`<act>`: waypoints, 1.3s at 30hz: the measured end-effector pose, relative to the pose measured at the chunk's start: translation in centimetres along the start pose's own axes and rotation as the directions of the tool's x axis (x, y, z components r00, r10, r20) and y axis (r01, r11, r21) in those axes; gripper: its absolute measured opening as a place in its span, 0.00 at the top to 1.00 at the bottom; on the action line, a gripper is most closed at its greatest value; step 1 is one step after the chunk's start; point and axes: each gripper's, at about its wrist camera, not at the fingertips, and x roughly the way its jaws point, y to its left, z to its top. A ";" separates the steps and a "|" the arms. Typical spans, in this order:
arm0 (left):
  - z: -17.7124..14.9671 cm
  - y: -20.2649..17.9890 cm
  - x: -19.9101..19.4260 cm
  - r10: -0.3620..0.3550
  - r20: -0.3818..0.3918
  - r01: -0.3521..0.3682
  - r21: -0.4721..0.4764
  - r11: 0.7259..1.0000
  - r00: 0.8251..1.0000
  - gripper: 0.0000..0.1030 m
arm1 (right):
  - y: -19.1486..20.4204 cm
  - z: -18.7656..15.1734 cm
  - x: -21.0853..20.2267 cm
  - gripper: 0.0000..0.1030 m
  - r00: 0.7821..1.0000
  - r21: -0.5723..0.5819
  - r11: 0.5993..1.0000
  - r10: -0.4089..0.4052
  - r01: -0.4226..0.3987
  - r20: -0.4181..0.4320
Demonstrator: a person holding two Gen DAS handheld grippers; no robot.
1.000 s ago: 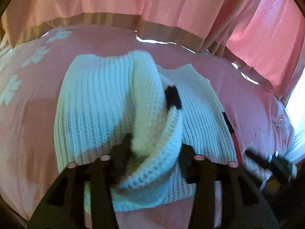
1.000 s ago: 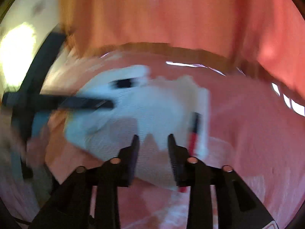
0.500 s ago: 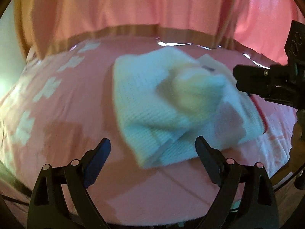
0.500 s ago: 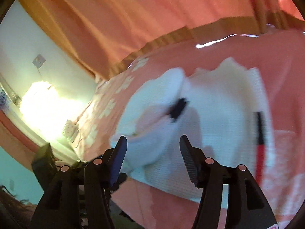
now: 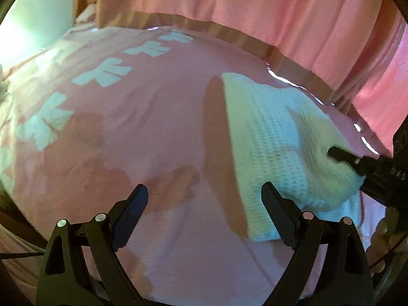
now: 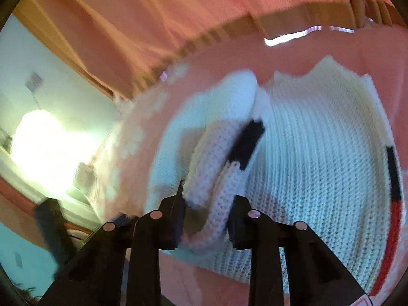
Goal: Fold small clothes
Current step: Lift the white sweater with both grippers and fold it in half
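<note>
Nearest, the right gripper [image 6: 206, 204] has its fingers closing around a rolled sleeve [image 6: 216, 173] of the white knit sweater [image 6: 318, 165]. The left gripper [image 5: 205, 205] hangs released, holding nothing, the sweater at its two o'clock on the pink bed [image 5: 127, 140]. A thin bite on the thick knit could slip and undo the fold.

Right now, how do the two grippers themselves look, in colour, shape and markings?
Both are black plastic. The left gripper has two angled fingers with ridged inner faces, on triangular cut-out frames with round silver screws. The right gripper is built the same; seen from the left wrist camera, its body bears small pale lettering, too blurred to read. No cables or sleeves are visible.
</note>
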 end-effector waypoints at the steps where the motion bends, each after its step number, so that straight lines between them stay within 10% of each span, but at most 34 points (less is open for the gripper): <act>1: -0.1 -0.5 -0.1 -0.023 -0.006 0.023 0.010 1.000 1.000 0.15 | -0.1 0.2 -1.7 0.77 0.999 -0.003 1.000 0.021 -0.021 0.049; 5: -1.4 -4.0 0.2 -0.127 -0.073 0.136 0.129 0.982 0.989 0.15 | -2.7 -0.6 -6.2 0.75 0.993 0.039 0.999 -0.039 0.034 0.115; 10: -3.6 -7.9 1.5 -0.107 -0.132 0.140 0.274 0.951 0.985 0.15 | -9.5 -2.8 -5.3 0.61 0.992 0.238 0.963 -0.118 0.127 -0.050; 17: -3.9 -9.4 3.1 -0.123 -0.183 0.168 0.257 0.952 0.975 0.14 | -7.6 -1.3 -8.9 0.28 0.988 0.189 0.980 -0.088 0.063 0.126; 21: -4.2 -9.8 3.9 -0.164 -0.223 0.215 0.227 0.950 0.961 0.21 | -6.6 0.1 -6.1 0.28 0.996 0.172 0.985 -0.040 0.027 0.075; 23: -4.2 -10.1 3.8 -0.165 -0.211 0.216 0.247 0.944 0.963 0.41 | -6.5 0.6 -4.0 0.32 0.999 0.152 0.987 -0.049 0.047 0.009; 26: -3.5 -9.8 3.8 -0.169 -0.221 0.223 0.252 0.942 0.961 0.74 | -5.9 0.3 -2.6 0.83 0.994 0.093 0.990 -0.104 0.107 -0.038; 32: -0.7 -7.4 1.2 -0.286 -0.226 0.329 0.182 0.927 0.931 0.82 | -4.9 0.2 -10.9 0.85 0.979 0.033 0.996 -0.092 0.088 0.183; 35: -1.5 -6.8 3.0 -0.224 -0.275 0.281 0.191 0.940 0.935 0.81 | -8.6 -1.5 -8.0 0.82 0.957 0.050 0.956 -0.289 0.289 0.008; 39: -2.6 -6.8 3.5 -0.213 -0.302 0.274 0.176 0.945 0.929 0.80 | -10.0 -2.4 -7.7 0.62 0.973 0.099 0.968 -0.229 0.230 -0.016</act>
